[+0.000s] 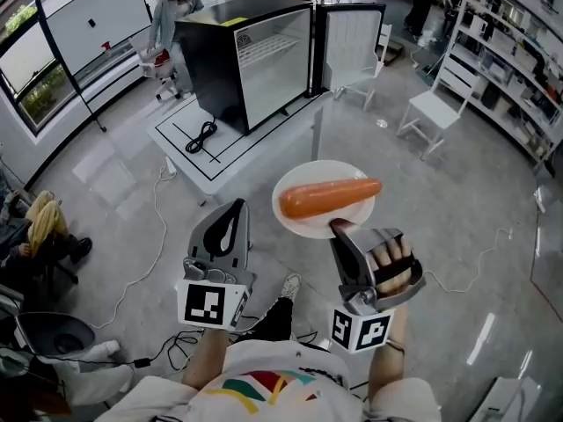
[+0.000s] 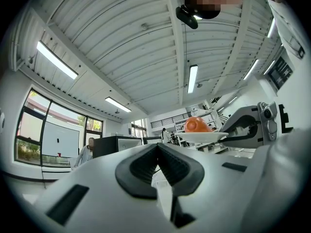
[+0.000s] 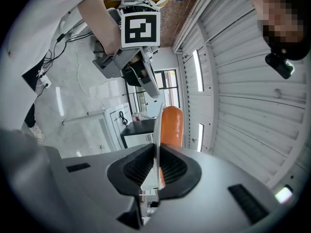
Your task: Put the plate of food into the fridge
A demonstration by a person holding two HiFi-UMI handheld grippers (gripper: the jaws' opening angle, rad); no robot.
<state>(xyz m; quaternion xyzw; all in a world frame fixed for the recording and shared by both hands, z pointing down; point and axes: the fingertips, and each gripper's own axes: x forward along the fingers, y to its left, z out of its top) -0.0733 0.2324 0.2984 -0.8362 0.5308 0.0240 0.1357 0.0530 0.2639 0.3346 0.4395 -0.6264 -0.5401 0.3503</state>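
Note:
A white plate [image 1: 303, 221] carries an orange sausage-like food [image 1: 329, 197], held level in the air above the floor. My right gripper [image 1: 339, 229] is shut on the plate's near rim; in the right gripper view the plate [image 3: 158, 130] runs edge-on between the pads with the food [image 3: 171, 126] beside it. My left gripper [image 1: 228, 222] hovers to the left of the plate, shut with nothing in it. The left gripper view shows the plate [image 2: 201, 137] and food [image 2: 196, 125] to its right. A black fridge [image 1: 249, 58] stands ahead on a white table, door [image 1: 350, 47] swung open.
The white table [image 1: 189, 143] under the fridge has a black cable [image 1: 202, 136] on it. White chairs [image 1: 433, 112] stand to the right, shelving [image 1: 510, 55] along the far right wall. A person [image 1: 170, 16] sits behind the fridge at left. Cables trail on the floor.

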